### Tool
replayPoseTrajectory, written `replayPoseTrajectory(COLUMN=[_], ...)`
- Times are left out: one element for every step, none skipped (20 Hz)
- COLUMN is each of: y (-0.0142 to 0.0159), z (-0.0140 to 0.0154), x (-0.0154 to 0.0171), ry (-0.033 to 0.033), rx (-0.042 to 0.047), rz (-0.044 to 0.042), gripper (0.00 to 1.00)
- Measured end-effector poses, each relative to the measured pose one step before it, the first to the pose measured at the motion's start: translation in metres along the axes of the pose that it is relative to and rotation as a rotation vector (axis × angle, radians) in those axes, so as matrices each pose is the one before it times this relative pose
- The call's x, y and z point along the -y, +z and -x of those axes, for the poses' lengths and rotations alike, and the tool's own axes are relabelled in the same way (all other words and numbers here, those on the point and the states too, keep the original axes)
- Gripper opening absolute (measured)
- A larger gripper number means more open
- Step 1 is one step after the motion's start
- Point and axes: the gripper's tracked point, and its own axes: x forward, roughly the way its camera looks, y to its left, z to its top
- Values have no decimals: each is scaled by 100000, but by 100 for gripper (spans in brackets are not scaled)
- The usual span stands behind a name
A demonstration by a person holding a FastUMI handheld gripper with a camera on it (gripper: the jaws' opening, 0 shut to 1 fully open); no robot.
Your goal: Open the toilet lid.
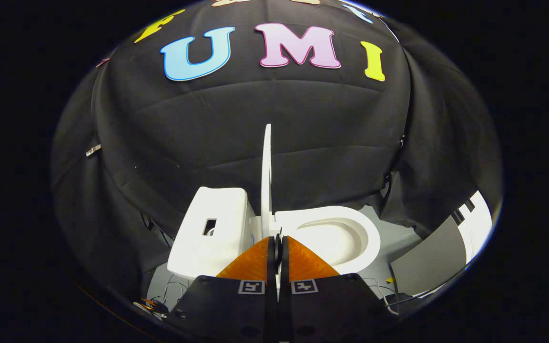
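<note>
A white toilet stands ahead, seen from its side. Its lid (267, 176) is raised upright and shows edge-on as a thin white blade, between the tank (210, 233) on the left and the open seat and bowl (336, 233) on the right. My gripper (278, 238) is shut, its two fingers pressed together with only a thin slit between them. The fingertips sit right at the foot of the lid, near the hinge. Nothing is visibly pinched between them, and I cannot tell whether they touch the lid.
A grey panel (427, 262) and a white board (475, 224) lean at the right of the bowl. Thin cables (172, 288) lie on the grey floor (393, 238) below the tank. Black cloth walls close in behind and at both sides.
</note>
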Motion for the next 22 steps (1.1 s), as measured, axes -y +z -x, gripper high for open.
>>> replayPoseTrajectory(y=[-39, -94, -44, -25, 46, -74, 27, -70, -55, -136, 6, -21, -140, -157, -103, 14, 0, -92, -111, -83, -493, -345], z=[110, 69, 70, -63, 92, -34, 54, -4, 18, -90, -110, 79, 9, -94, -124, 77, 43, -72, -159, -154, -193, -467], x=[-392, -472, -453, -499, -479, -570, -553, -464, -388, -479, -495, -362, -372, -349, -400, -464, -386, -342, -74, -161, -122, -22], ry=[-424, -75, -310, -395, -723, -324, -274, -100, -192, -508, -133, -442, -277, -130, 140, 181, 93, 32, -620, -424, 204, 410], rx=[226, -90, 40, 126, 618, 443, 623, 515, 709, 542, 692, 472, 255, 189, -40, 27, 49, 627, 524, 379, -1571, -327], rz=[1272, 753, 764, 577, 1003, 1069, 1427, 838, 763, 772, 1174, 283, 40, 729, 841, 481, 167, 224, 820, 954, 1313, -116], gripper=[5, 5, 6, 6, 6, 6, 6, 5, 6, 6, 6, 6, 6, 6, 7, 7, 7, 8, 8, 9, 9, 10])
